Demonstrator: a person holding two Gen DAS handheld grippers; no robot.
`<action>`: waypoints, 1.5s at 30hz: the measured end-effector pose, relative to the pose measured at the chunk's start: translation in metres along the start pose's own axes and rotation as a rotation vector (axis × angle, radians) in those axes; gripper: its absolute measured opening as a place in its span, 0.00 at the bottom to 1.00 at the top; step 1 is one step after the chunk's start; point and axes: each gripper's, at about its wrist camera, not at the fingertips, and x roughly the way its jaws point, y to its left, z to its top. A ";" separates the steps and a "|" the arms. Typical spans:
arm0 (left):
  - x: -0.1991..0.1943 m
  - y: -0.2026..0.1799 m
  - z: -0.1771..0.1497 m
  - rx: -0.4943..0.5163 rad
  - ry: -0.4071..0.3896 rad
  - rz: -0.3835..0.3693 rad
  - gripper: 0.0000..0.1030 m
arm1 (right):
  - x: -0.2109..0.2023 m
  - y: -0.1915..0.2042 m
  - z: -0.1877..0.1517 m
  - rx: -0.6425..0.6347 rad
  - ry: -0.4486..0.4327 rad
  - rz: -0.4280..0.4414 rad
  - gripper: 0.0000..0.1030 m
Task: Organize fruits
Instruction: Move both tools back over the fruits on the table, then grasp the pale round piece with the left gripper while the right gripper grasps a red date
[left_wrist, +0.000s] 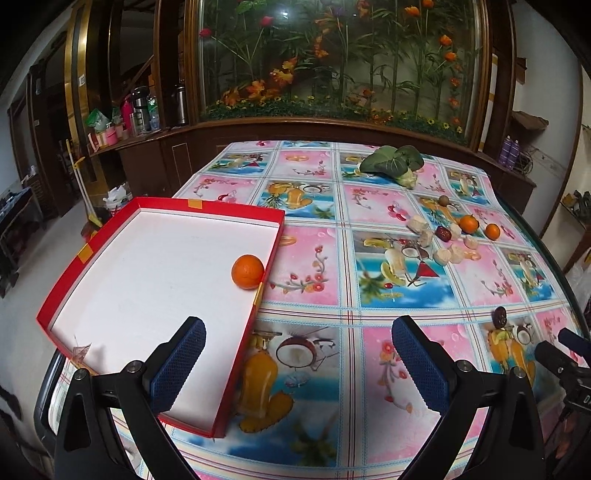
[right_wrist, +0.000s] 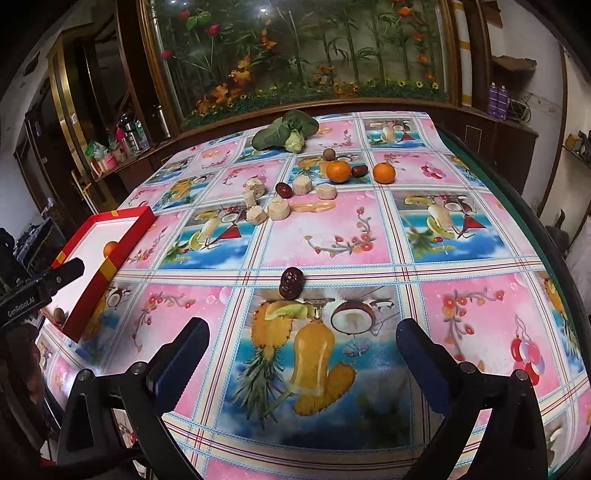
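One orange (left_wrist: 247, 271) in red box (left_wrist: 162, 202), beyond left fingers (left_wrist: 184, 354) | both pairs spread, empty

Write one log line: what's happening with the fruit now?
left gripper: open, empty | right gripper: open, empty | orange: in red box | date: on table

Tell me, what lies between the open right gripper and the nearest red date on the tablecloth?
Nothing solid: in the right wrist view, only printed tablecloth separates the right gripper from the red date.
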 end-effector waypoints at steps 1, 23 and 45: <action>-0.002 -0.003 -0.002 -0.003 -0.002 0.001 0.99 | -0.001 0.001 0.001 0.002 -0.007 0.008 0.99; -0.004 -0.002 -0.008 -0.041 -0.007 -0.049 0.99 | -0.024 0.016 0.003 -0.023 -0.034 -0.033 0.99; 0.043 -0.018 0.006 -0.025 0.054 -0.062 0.99 | 0.054 0.021 0.019 -0.028 0.088 -0.068 0.64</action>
